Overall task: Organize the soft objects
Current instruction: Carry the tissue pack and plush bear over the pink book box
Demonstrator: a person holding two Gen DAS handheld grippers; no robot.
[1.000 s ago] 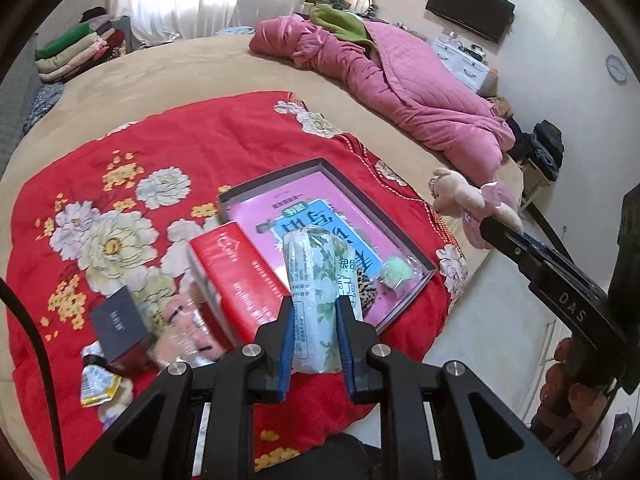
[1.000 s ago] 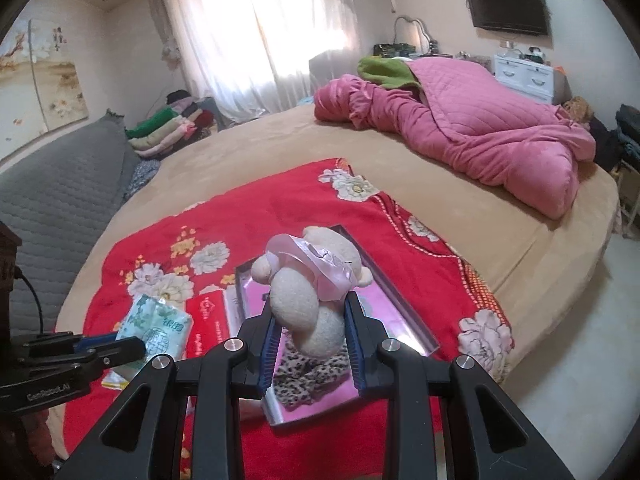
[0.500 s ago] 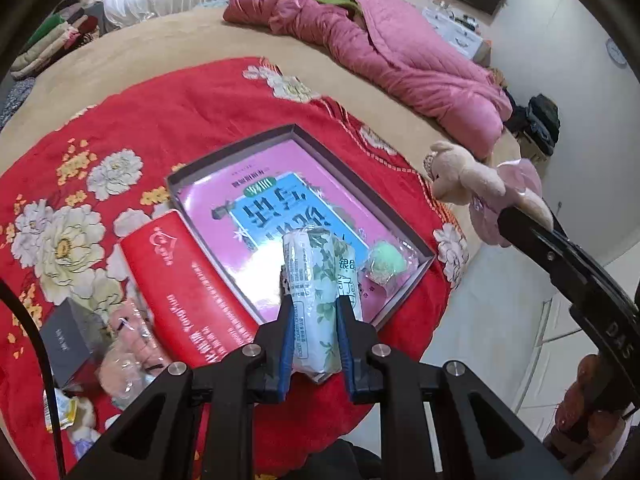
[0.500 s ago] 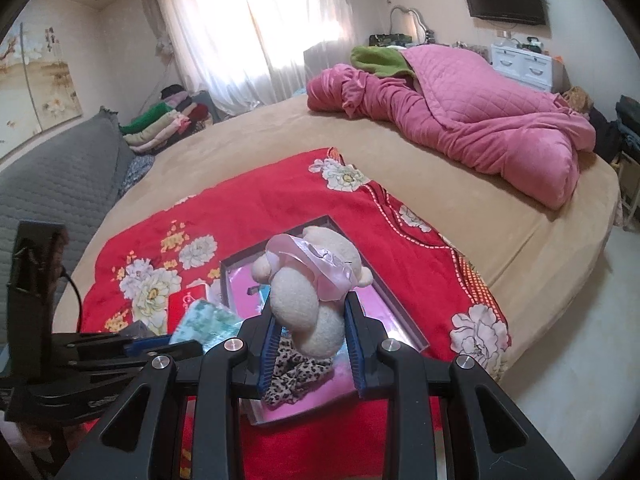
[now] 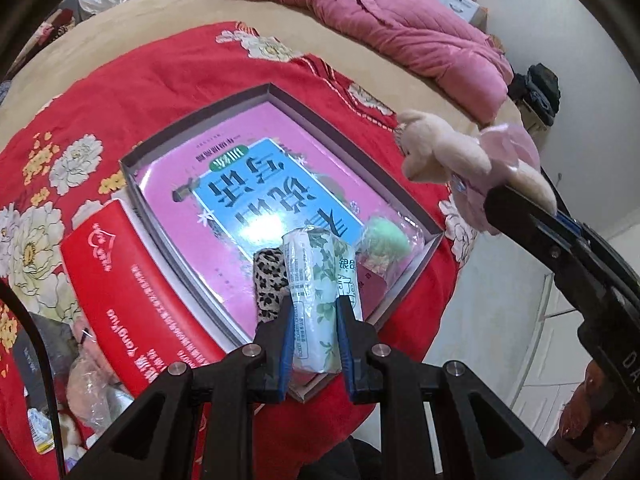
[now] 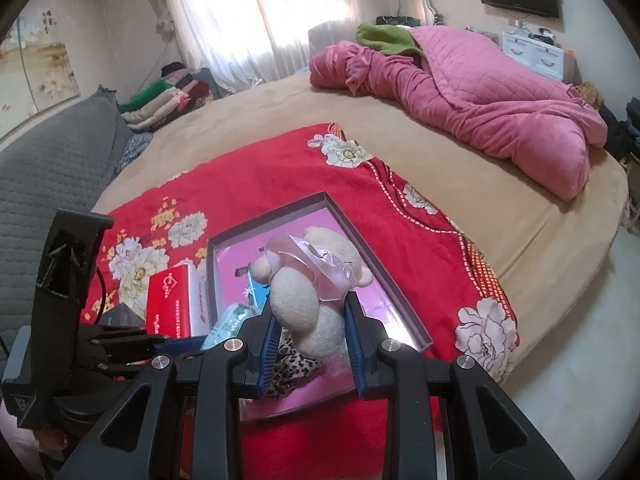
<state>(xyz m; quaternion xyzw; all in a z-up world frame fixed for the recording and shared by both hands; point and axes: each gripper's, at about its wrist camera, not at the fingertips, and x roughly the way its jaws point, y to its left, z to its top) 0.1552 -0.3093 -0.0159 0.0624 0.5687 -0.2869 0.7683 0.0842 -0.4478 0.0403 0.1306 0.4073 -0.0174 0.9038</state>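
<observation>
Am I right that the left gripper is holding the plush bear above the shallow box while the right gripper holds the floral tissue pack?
Not quite: the items are swapped. The left wrist view shows the left gripper shut on the floral tissue pack above the shallow box; the right wrist view shows the right gripper holding the plush bear.

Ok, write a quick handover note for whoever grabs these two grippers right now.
Left gripper: shut on the floral tissue pack, low over the box's near end.
Right gripper: shut on the plush bear, above the box.
Already in the box: leopard-print cloth and green puff.
Left to do: release both, then collect the wrapped soft items beside the red carton.
</observation>
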